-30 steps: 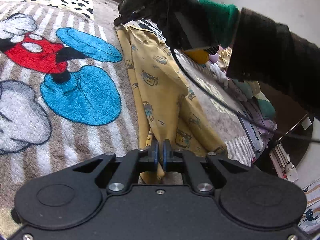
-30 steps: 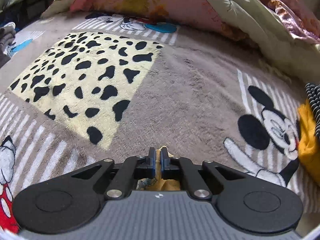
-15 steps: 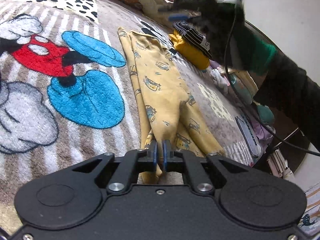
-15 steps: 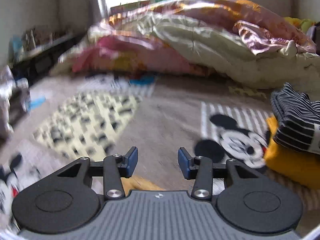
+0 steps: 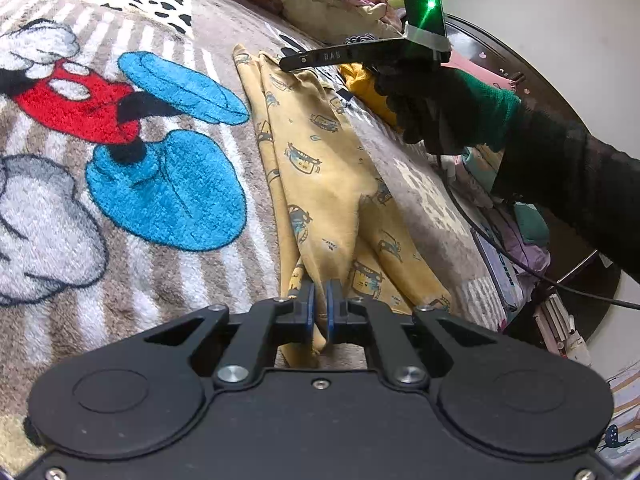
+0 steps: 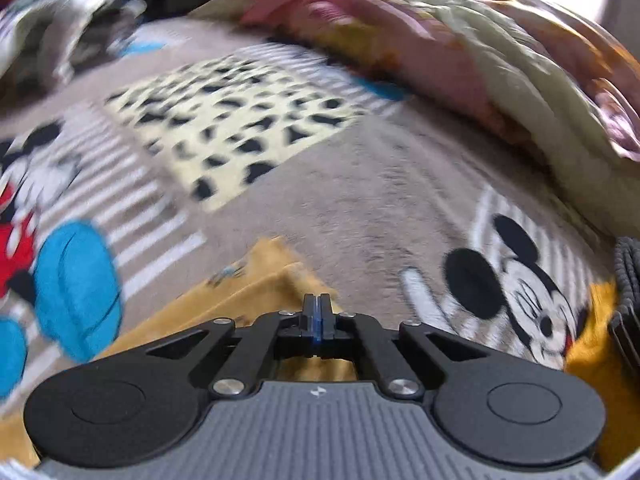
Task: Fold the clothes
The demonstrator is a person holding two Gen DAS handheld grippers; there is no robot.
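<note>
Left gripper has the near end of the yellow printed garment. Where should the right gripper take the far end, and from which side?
Judging from the left wrist view, grip the far top corner of the yellow printed garment, where it lies flat on the blanket. Come from above, pointing down: the right gripper, shut and empty, hangs just over that edge and would need opening. The left gripper pins the near end.

Yellow garment [image 5: 320,184]: soft mustard-yellow cloth printed with small blue-and-brown cartoon figures. It lies flat on the cartoon-mouse blanket [image 5: 120,184], folded lengthwise into a long narrow strip with two leg-like halves parting toward the near end. It sits just beside the blanket's large blue shoes, on their right. The far end reaches toward the blanket's mouse face [image 6: 532,300]; the near end is gathered and slightly raised off the blanket.
</note>
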